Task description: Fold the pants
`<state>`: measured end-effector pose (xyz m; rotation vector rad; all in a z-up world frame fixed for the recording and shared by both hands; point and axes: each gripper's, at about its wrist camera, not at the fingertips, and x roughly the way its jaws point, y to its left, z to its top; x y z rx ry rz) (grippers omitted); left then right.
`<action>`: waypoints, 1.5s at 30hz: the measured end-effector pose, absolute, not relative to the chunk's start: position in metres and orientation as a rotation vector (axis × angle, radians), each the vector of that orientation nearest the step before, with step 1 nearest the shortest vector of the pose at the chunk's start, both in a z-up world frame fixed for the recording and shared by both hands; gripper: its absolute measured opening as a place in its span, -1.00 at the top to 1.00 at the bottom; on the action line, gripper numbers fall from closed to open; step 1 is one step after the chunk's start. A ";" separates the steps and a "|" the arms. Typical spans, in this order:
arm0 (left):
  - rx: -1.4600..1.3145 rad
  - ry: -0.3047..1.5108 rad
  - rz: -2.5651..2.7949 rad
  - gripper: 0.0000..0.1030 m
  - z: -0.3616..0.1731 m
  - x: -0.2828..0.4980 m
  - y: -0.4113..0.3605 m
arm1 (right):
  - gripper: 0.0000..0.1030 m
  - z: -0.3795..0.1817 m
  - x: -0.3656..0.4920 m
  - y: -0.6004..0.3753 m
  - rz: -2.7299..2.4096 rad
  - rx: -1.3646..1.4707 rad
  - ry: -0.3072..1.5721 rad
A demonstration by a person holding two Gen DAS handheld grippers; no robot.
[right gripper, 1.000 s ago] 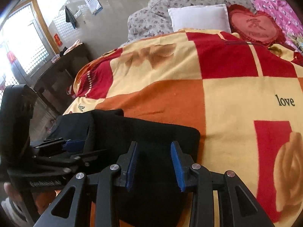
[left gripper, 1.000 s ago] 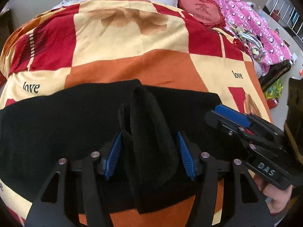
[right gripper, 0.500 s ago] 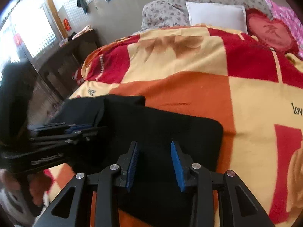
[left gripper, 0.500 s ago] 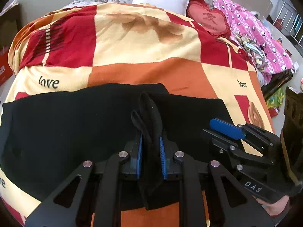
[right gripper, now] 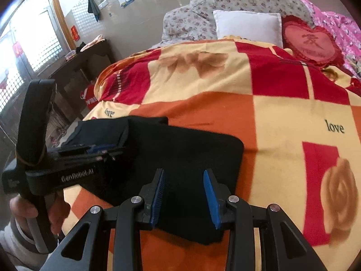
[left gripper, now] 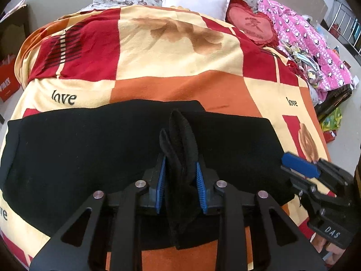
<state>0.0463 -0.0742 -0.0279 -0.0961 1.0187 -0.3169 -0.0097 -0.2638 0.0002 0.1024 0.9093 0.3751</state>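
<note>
Black pants [left gripper: 90, 153] lie flat across the near part of the checked blanket [left gripper: 171, 85]. My left gripper [left gripper: 180, 180] has a raised fold of the pants' middle between its blue pads [left gripper: 161, 185]. Its jaws are opening, and the cloth still touches both pads. My right gripper [right gripper: 183, 194] stands open low over the right end of the pants [right gripper: 191, 149], with nothing pinched between its fingers. In the left wrist view the right gripper [left gripper: 291, 169] shows at the pants' right edge. The right wrist view has the left gripper [right gripper: 99, 148] at its left, held in a hand [right gripper: 22, 207].
At the bed's head are a white pillow [right gripper: 248, 27], a red heart cushion [right gripper: 313, 43] and a pink quilt [left gripper: 315, 45]. A dark desk [right gripper: 74, 67] stands to the left of the bed. A red box [left gripper: 6, 83] is on the floor.
The left jaws shut on the raised fold of the pants, then widened a little. The right gripper moved right, away from the left one, to the pants' right end.
</note>
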 end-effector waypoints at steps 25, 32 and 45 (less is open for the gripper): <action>-0.167 0.986 -0.246 0.50 -0.007 0.020 -0.020 | 0.33 -0.009 0.005 -0.247 0.327 0.057 0.978; -0.254 0.990 -0.179 0.31 -0.008 0.006 0.023 | 0.33 0.000 0.011 -0.209 0.401 -0.025 0.942; -0.331 0.991 -0.071 -0.01 -0.016 -0.008 0.069 | 0.33 0.003 0.031 -0.163 0.448 -0.087 0.902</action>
